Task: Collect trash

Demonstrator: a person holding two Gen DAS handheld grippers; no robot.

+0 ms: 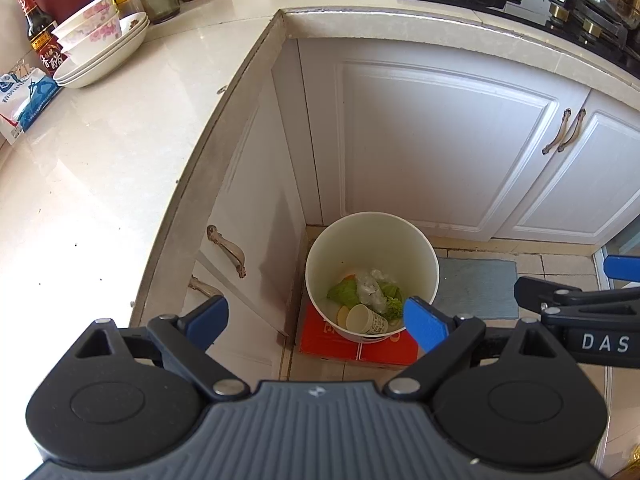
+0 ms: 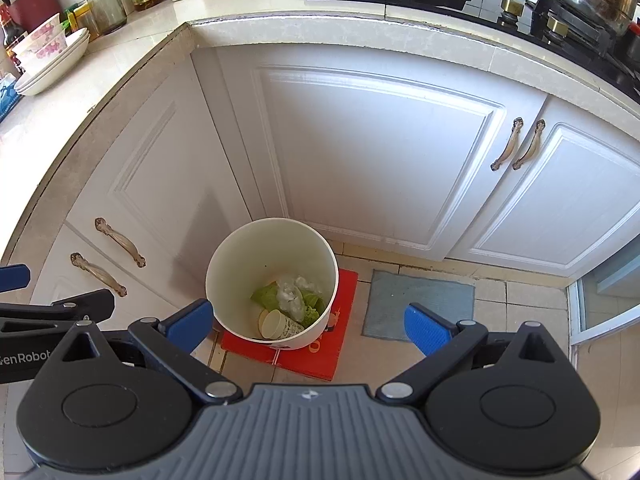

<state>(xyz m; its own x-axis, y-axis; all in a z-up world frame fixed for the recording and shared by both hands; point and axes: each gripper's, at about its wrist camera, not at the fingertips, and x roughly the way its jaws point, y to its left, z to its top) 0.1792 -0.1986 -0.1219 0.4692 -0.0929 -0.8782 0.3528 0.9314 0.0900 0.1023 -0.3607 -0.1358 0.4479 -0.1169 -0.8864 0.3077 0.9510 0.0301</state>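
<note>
Holding cup (image 1: 366, 319), lettuce (image 1: 345, 293), plastic (image 1: 372, 286): white bin (image 1: 424, 256).

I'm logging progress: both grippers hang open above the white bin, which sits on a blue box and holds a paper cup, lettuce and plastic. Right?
Not quite: the box under the bin is red, as the right wrist view shows; the blue thing is a mat beside it. Both grippers are open, and cup, lettuce and plastic lie inside.

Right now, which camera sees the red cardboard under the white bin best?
The right wrist view. There the flat red cardboard shows its right side and front corner beside the round white trash bin. In the left wrist view, only a front strip peeks out, partly behind a blue gripper finger.
</note>
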